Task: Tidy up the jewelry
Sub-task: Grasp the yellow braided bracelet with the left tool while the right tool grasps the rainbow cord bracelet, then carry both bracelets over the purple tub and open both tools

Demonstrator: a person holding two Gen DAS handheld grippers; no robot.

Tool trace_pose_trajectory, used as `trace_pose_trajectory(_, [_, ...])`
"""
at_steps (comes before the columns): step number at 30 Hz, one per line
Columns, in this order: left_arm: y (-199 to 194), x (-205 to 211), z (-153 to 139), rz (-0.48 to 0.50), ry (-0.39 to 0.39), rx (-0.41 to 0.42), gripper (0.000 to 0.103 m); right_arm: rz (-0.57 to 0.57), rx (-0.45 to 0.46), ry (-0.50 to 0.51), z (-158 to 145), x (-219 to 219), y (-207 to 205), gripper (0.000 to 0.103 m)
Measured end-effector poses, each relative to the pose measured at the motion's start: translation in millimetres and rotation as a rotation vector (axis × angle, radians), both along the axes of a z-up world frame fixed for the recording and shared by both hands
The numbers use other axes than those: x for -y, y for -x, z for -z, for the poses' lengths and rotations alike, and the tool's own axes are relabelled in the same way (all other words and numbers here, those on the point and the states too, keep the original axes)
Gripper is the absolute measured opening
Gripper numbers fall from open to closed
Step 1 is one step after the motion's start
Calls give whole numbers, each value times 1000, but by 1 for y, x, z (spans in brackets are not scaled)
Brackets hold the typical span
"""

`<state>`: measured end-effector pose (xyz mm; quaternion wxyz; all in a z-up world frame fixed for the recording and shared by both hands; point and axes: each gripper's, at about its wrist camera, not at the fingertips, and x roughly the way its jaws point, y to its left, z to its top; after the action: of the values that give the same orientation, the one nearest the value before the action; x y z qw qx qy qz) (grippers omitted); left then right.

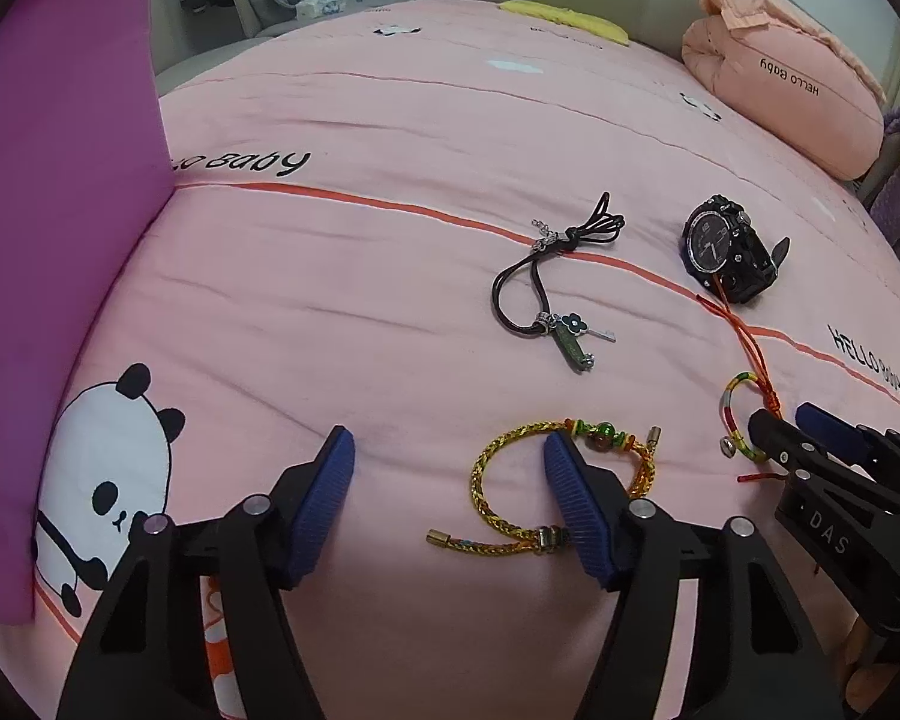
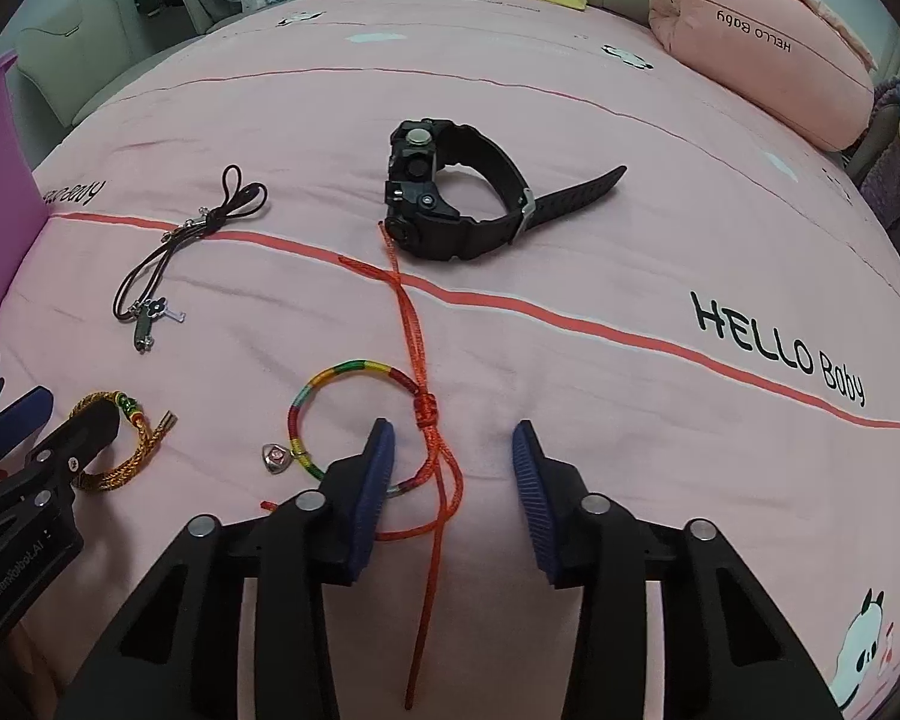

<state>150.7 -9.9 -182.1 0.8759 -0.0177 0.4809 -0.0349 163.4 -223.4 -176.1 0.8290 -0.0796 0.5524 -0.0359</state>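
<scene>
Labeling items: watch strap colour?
Black watch strap, clearest in the right wrist view.

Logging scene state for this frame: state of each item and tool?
left tool: open, empty, one finger inside the gold bracelet's curve
right tool: open, empty, red cords between its fingers
gold bracelet: unclasped, flat on the bedspread
rainbow bracelet: flat, cords trailing
black cord necklace: loose, untouched
watch: buckled, on its side

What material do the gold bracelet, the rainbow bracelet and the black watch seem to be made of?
Gold bracelet: looks like braided metallic cord, glossy weave, with metal end caps.
Rainbow bracelet: thread wrapped in colour bands, matte, tied with red cord; its small charm looks like metal.
Black watch: probably matte resin or rubber, with a metal buckle.
</scene>
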Motion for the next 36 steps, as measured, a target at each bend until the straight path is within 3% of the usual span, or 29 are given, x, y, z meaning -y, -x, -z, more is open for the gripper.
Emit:
trace_pose_trajectory(2, [1, 2, -2, 17, -5, 1, 47, -6, -2, -8, -1, -3, 0, 19])
trace_pose_trajectory(4, [2, 2, -3, 27, -11, -4, 21, -2, 2, -5, -2, -5, 2, 7])
trace_pose_trajectory(7, [2, 1, -5, 37, 4, -18, 5, 25, 8, -59, -6, 2, 7, 5])
trace_pose_trajectory(18, [29, -7, -16, 88, 87, -92, 3, 78, 26, -185, -26, 15, 50, 3])
trace_pose_trajectory(26, [64, -11, -30, 118, 77, -110, 3, 88, 66, -213, -49, 10, 86, 3])
trace_pose_trajectory(36, [104, -28, -72, 160, 67, -56, 3, 45, 87, -220, -83, -19, 128, 3])
